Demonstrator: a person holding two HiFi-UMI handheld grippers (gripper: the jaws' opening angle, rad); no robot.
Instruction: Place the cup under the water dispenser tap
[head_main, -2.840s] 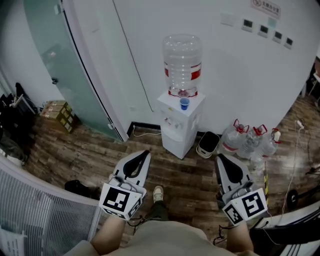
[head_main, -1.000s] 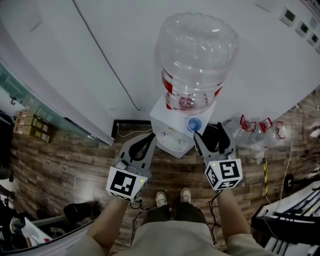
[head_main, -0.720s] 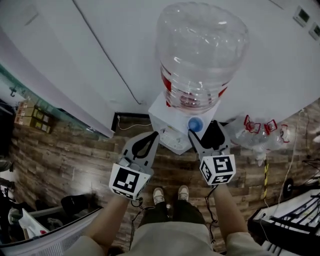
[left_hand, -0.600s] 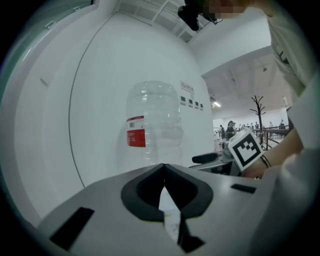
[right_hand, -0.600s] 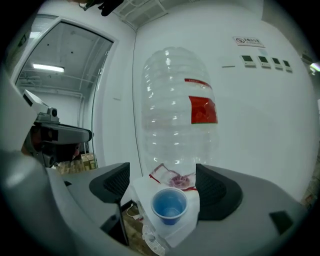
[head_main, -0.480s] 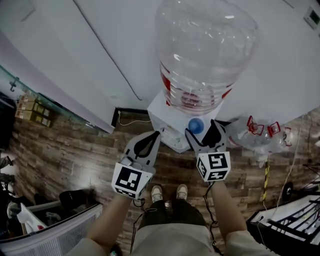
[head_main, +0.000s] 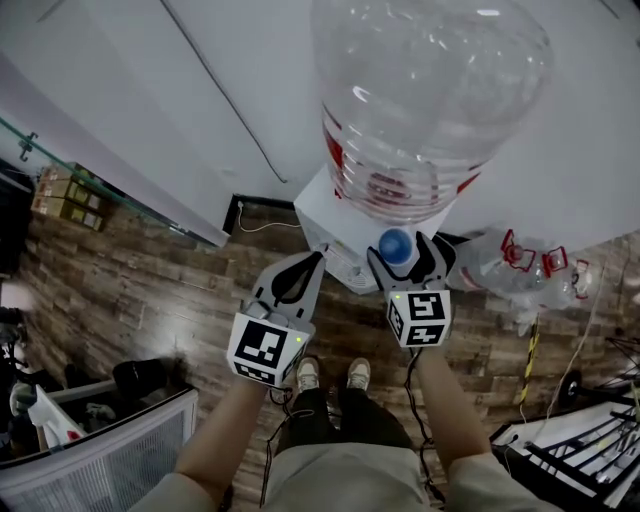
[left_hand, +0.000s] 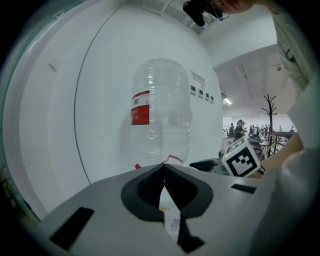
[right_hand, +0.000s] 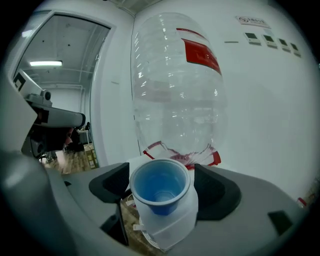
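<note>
A small blue cup (head_main: 396, 245) stands on the top of the white water dispenser (head_main: 322, 212), in front of the big clear bottle (head_main: 430, 90). My right gripper (head_main: 398, 252) reaches round it. In the right gripper view the cup (right_hand: 160, 186) sits upright between the two dark pads (right_hand: 216, 192), which stand a little off its rim. These jaws have just been opening, with the cup between them. My left gripper (head_main: 316, 261) hovers shut and empty at the dispenser's front left corner; its tips (left_hand: 164, 168) meet. The taps are hidden.
Spare water bottles with red handles (head_main: 535, 270) lie on the wood floor right of the dispenser. A white wall stands behind it and a glass partition (head_main: 110, 190) runs to the left, with boxes (head_main: 62, 190) beyond. The person's feet (head_main: 330, 375) are below the grippers.
The person has walked up to the dispenser. Both grippers have moved forward and down, and the right one has come round the blue cup on top.
</note>
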